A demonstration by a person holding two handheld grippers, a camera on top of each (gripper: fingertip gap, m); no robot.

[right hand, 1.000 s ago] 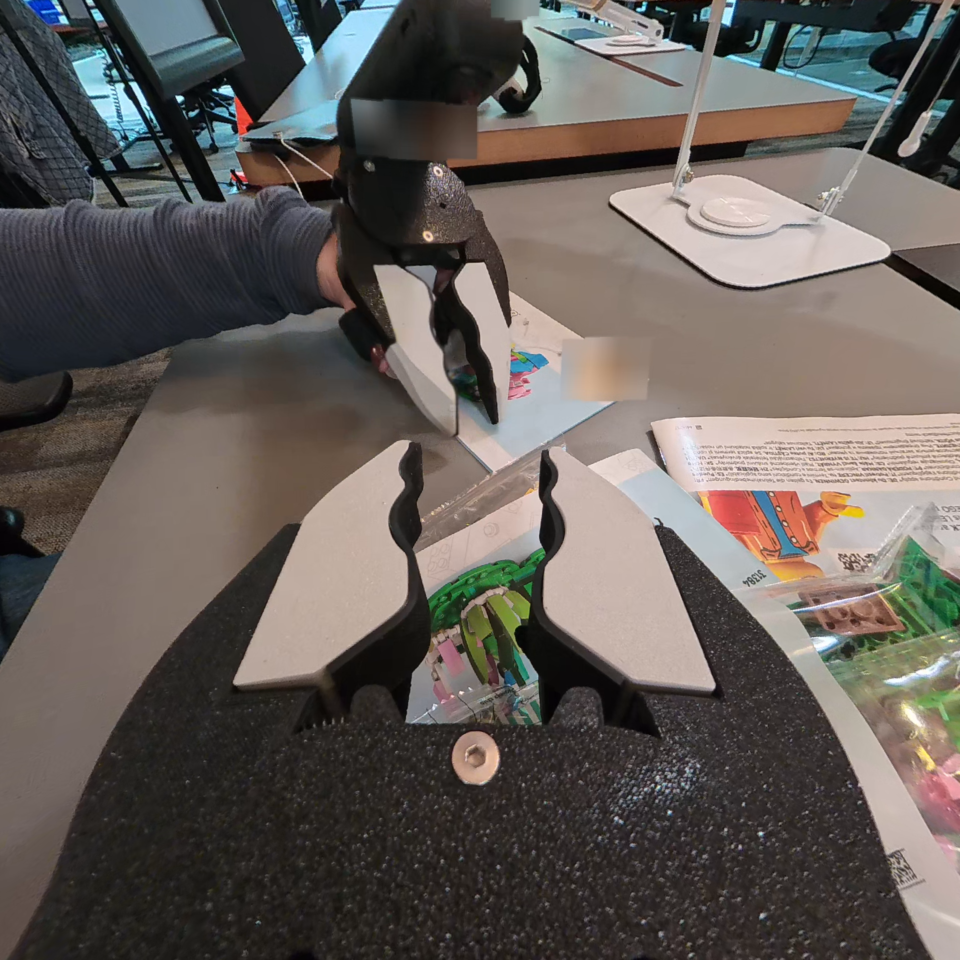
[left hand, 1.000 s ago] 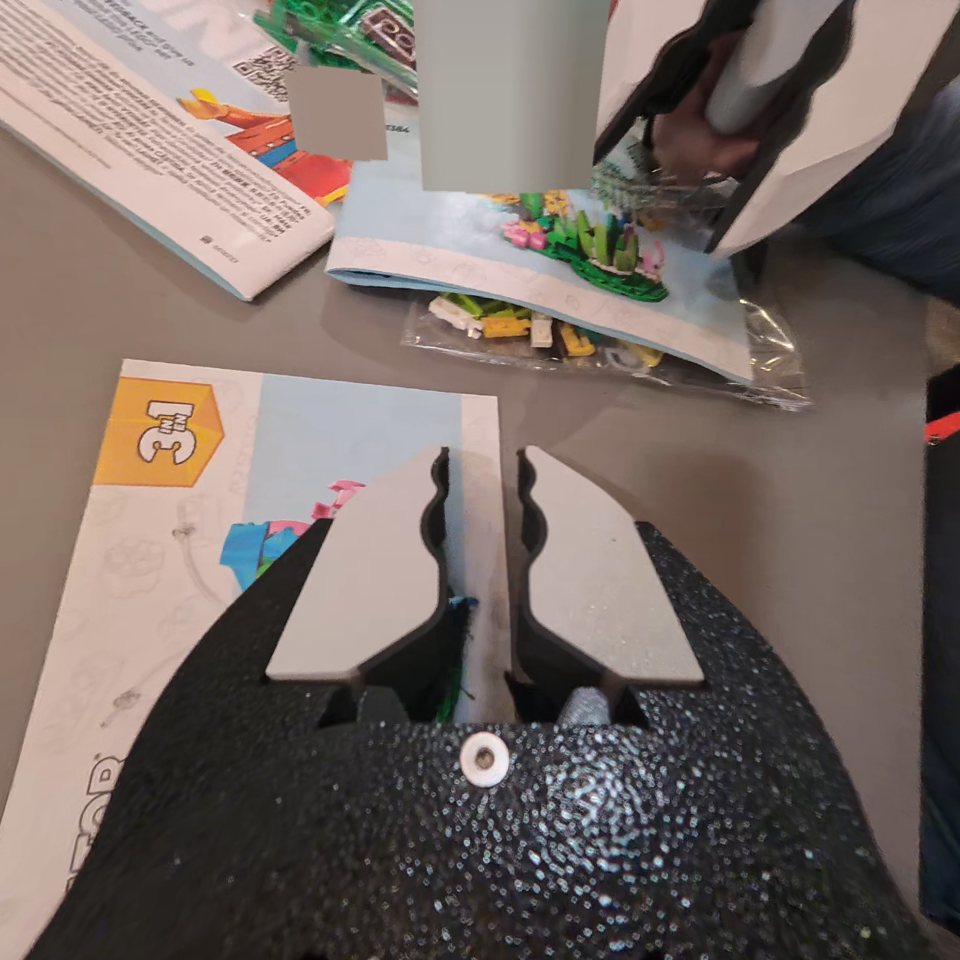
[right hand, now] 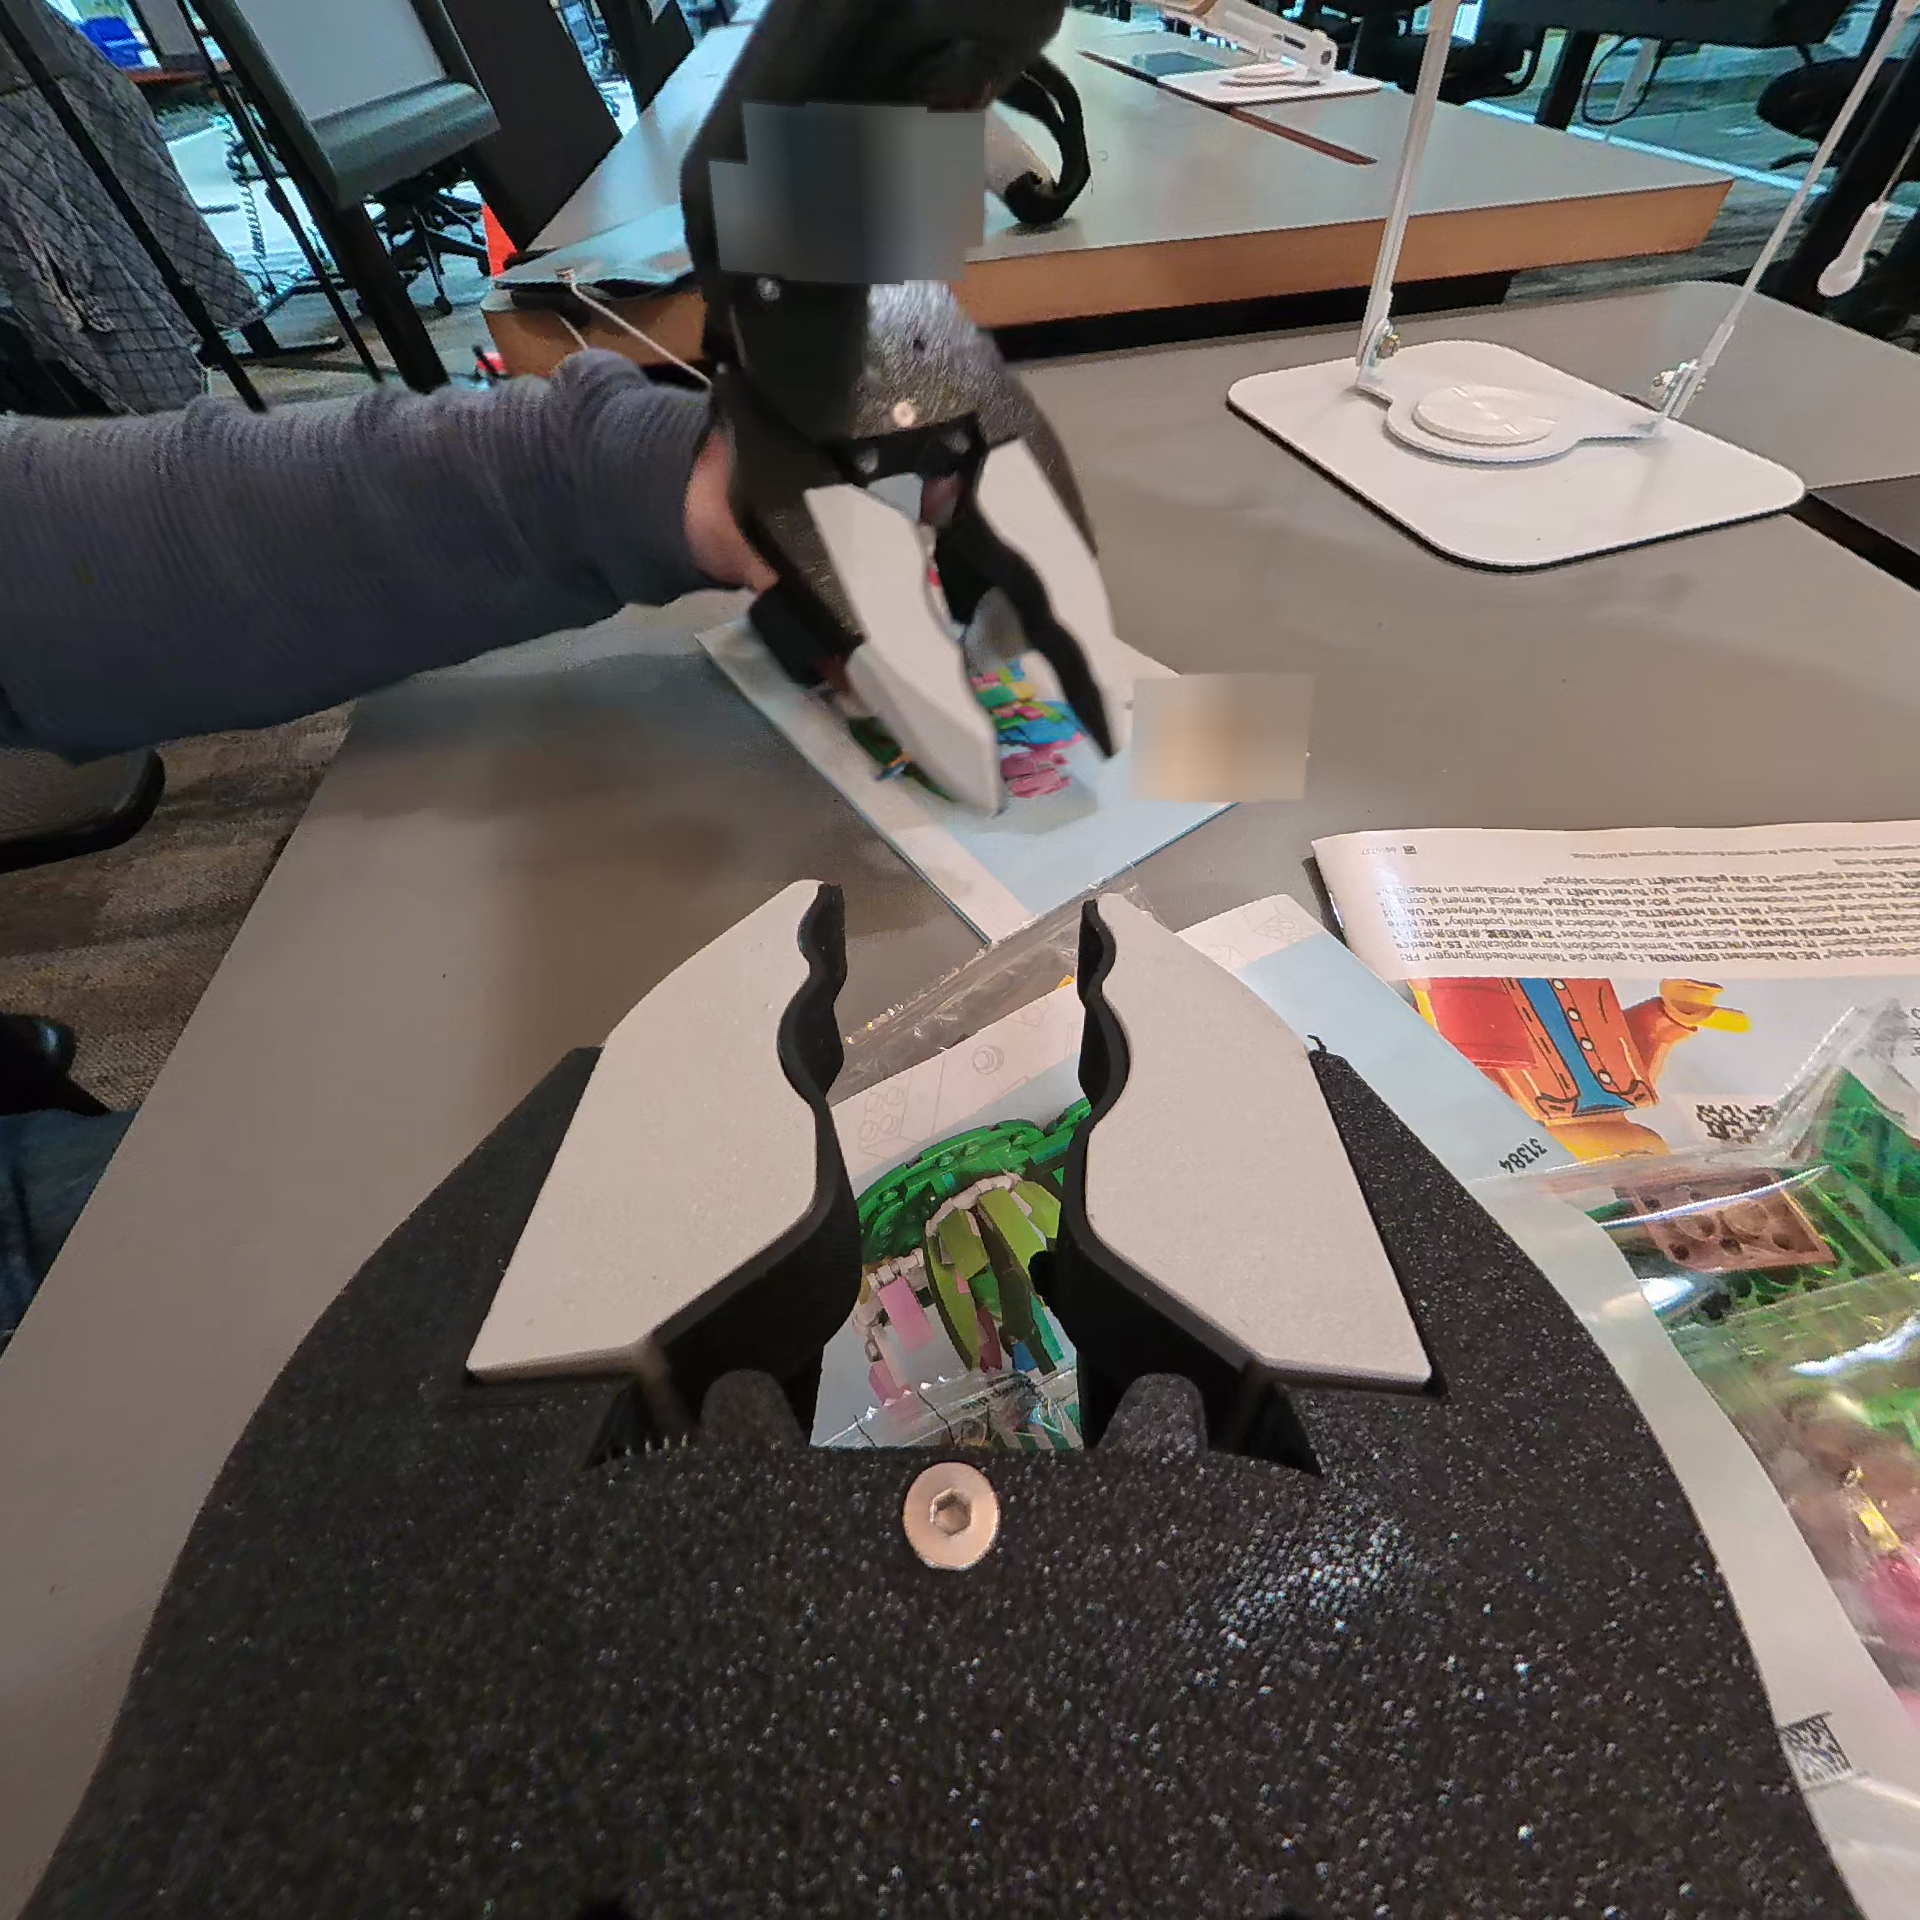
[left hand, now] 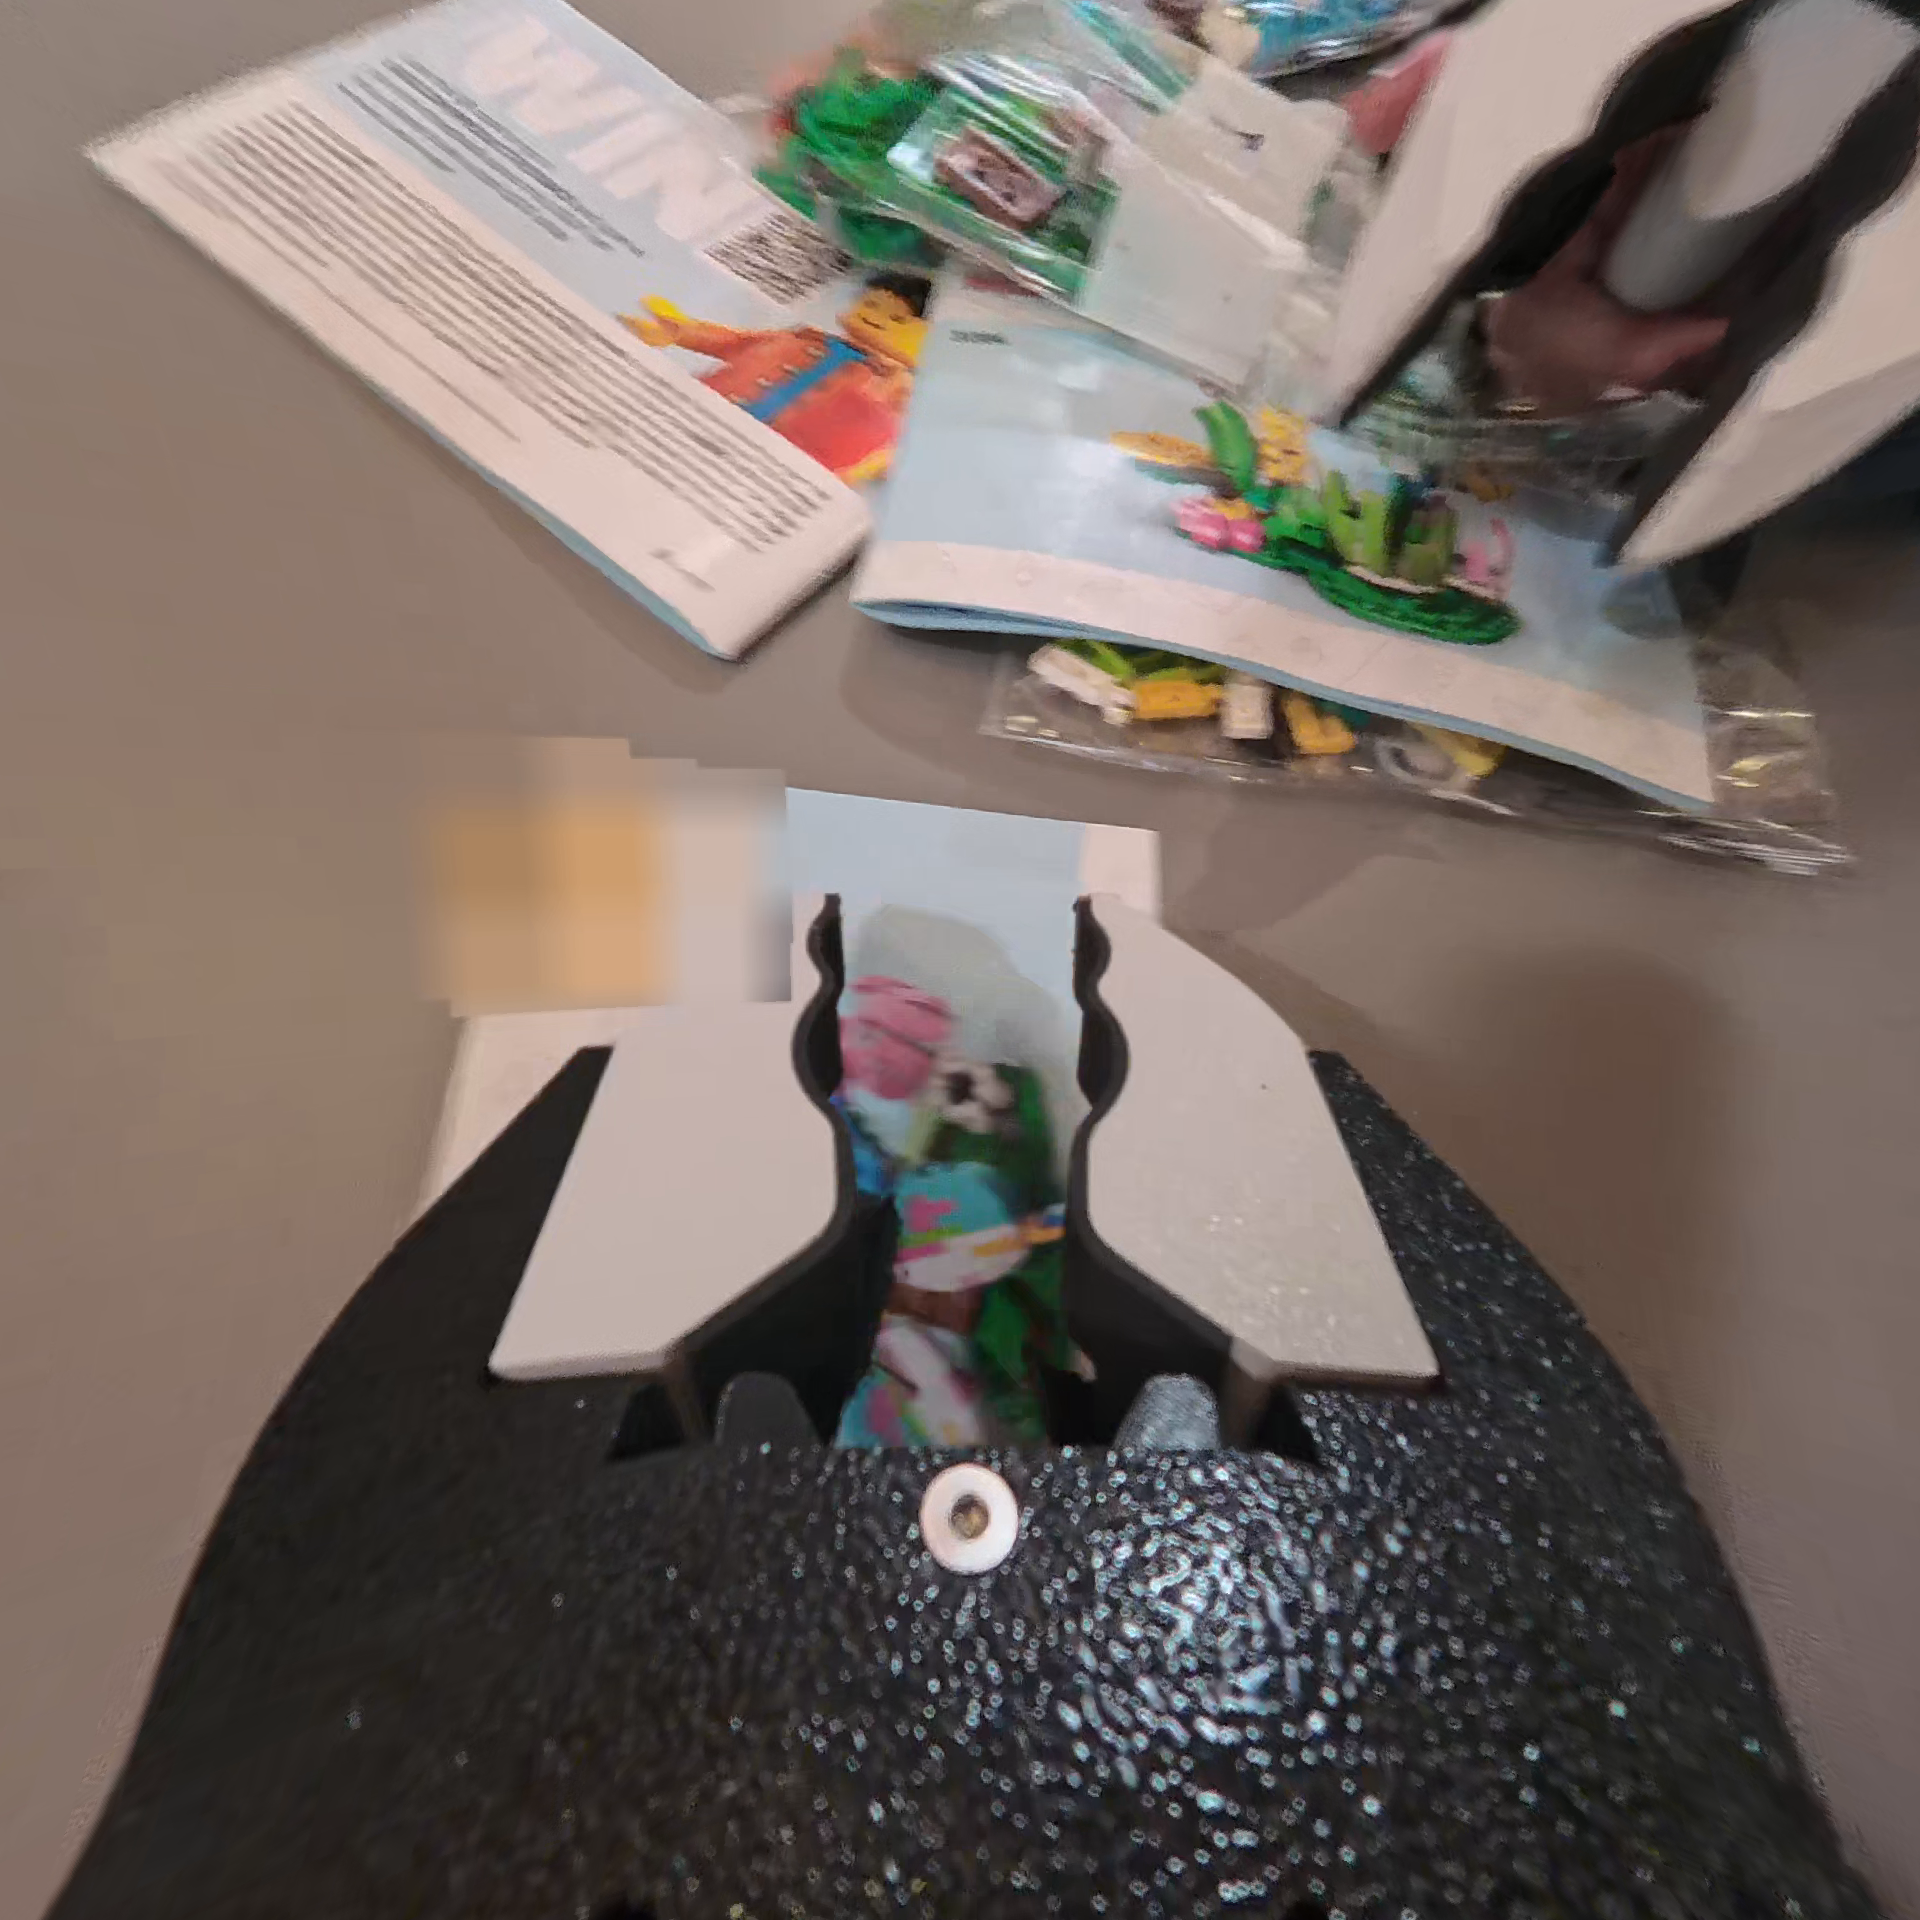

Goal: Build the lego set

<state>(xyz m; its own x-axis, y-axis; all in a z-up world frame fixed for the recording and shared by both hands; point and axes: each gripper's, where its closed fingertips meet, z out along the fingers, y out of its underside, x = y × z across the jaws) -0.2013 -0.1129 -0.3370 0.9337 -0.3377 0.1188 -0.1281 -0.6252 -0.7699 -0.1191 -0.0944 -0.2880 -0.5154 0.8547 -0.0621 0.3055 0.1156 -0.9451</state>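
Both-handed, each tool gapes: left tool [right hand: 1049, 774] over a booklet [right hand: 966, 831], right tool [right hand: 956, 914] near the table [right hand: 416, 935] edge.

We see our left gripper [left hand: 954, 925] as a black, speckled, grainy body that widens toward the camera, with one pale round screw [left hand: 968, 1520] set in its middle. Its two fingers [left hand: 1236, 1174] are flat light-grey plates with wavy black inner edges. Our right gripper [right hand: 958, 914] is built the same way, black foam-like texture, grey plates, and a silver hex-socket screw [right hand: 951, 1515]. Our left arm wears a grey-blue ribbed knit sleeve [right hand: 343, 540] that reaches the wrist.
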